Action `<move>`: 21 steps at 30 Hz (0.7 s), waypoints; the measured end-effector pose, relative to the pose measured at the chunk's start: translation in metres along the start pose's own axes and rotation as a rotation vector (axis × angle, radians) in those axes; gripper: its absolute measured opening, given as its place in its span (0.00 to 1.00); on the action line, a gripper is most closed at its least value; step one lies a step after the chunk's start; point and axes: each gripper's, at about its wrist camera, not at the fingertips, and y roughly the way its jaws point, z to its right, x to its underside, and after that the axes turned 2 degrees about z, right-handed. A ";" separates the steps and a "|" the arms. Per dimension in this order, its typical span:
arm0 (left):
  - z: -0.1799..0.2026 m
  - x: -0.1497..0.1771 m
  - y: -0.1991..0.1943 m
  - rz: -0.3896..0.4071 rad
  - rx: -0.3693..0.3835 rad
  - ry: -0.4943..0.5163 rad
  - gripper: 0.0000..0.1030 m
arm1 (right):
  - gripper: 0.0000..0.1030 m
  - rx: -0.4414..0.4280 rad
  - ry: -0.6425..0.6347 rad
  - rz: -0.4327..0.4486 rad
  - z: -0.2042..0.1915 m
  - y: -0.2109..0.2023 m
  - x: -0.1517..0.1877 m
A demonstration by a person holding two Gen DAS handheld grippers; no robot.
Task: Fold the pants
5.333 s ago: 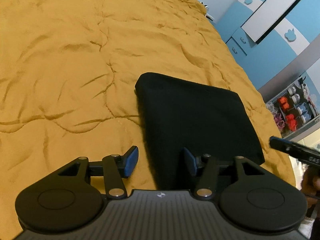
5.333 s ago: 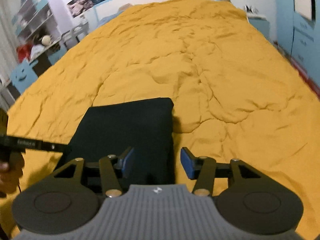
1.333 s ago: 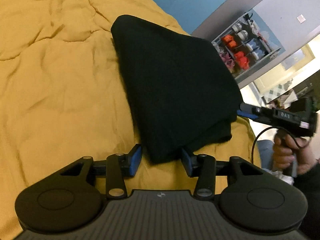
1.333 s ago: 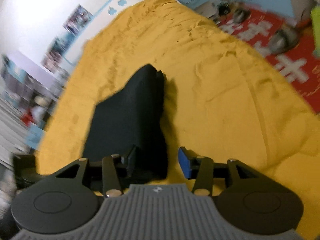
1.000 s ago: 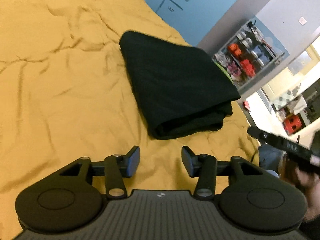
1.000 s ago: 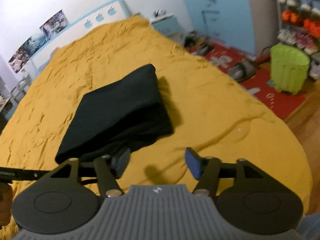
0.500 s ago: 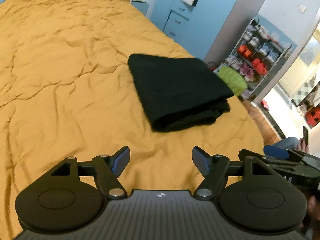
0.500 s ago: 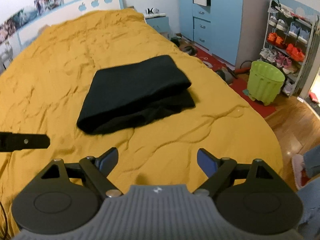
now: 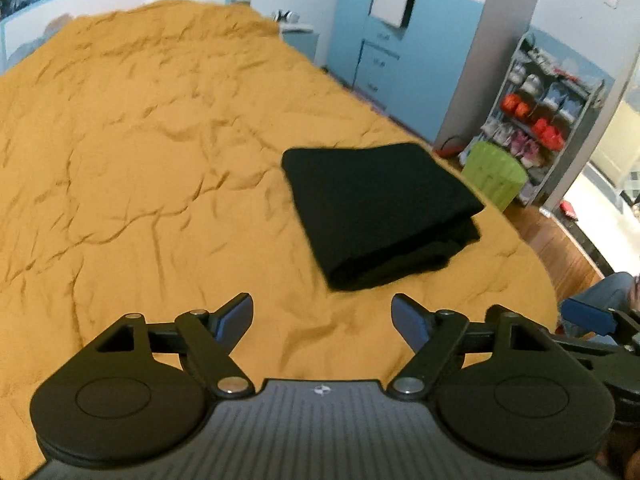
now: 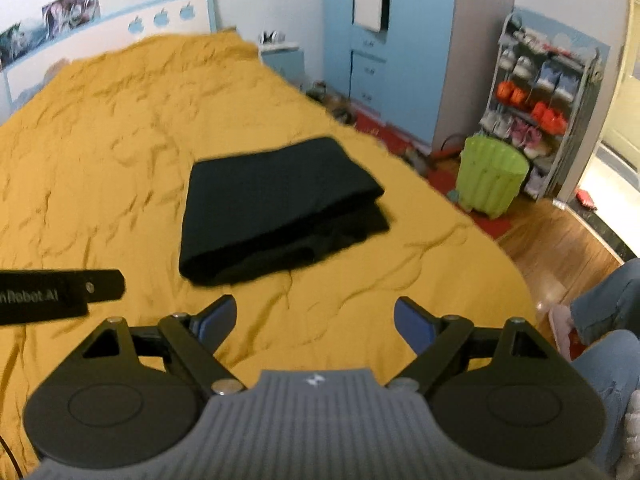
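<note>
The black pants [image 9: 376, 212] lie folded into a thick rectangle on the mustard-yellow bedspread [image 9: 140, 168], near the bed's right edge. They also show in the right wrist view [image 10: 276, 204]. My left gripper [image 9: 322, 320] is open and empty, held back from the pants above the near part of the bed. My right gripper [image 10: 316, 320] is open and empty, also well short of the pants. The left gripper's body [image 10: 48, 296] shows at the left edge of the right wrist view.
A green bin [image 10: 492, 176] stands on the floor right of the bed. A shoe rack [image 10: 544, 104] and blue wardrobe [image 10: 384, 56] line the right wall. A red mat [image 10: 448, 176] and wooden floor [image 10: 560, 240] lie beside the bed. The person's jeans-clad legs [image 10: 608, 328] are at right.
Both grippers let go of the folded pants, opened wide and pulled back and up. The pants stay flat on the bed, farther from both grippers now.
</note>
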 end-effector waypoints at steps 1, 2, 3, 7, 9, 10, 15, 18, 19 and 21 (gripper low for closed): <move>0.002 -0.001 0.000 0.005 -0.004 0.004 0.89 | 0.80 -0.002 0.005 0.003 0.001 -0.002 -0.001; 0.004 -0.001 -0.001 0.009 -0.009 0.008 0.89 | 0.80 -0.006 0.013 0.006 0.002 -0.004 -0.003; 0.005 -0.001 -0.001 0.012 -0.014 0.011 0.89 | 0.80 -0.007 0.019 0.009 0.004 -0.005 -0.004; 0.006 -0.003 -0.003 0.016 -0.013 0.010 0.89 | 0.80 -0.004 0.036 0.015 0.007 -0.008 -0.005; 0.007 -0.003 -0.004 0.021 -0.015 0.012 0.89 | 0.80 -0.006 0.041 0.015 0.008 -0.008 -0.006; 0.008 -0.003 -0.005 0.024 -0.016 0.014 0.89 | 0.80 -0.007 0.041 0.016 0.008 -0.008 -0.006; 0.010 -0.004 -0.007 0.030 -0.012 0.017 0.89 | 0.80 -0.005 0.026 0.023 0.006 -0.011 -0.007; 0.010 -0.004 -0.008 0.032 -0.012 0.017 0.89 | 0.80 -0.009 0.025 0.026 0.006 -0.013 -0.007; 0.010 -0.004 -0.008 0.031 -0.011 0.018 0.89 | 0.80 -0.009 0.025 0.027 0.006 -0.014 -0.008; 0.011 -0.004 -0.008 0.033 -0.012 0.017 0.89 | 0.80 -0.009 0.026 0.029 0.006 -0.015 -0.007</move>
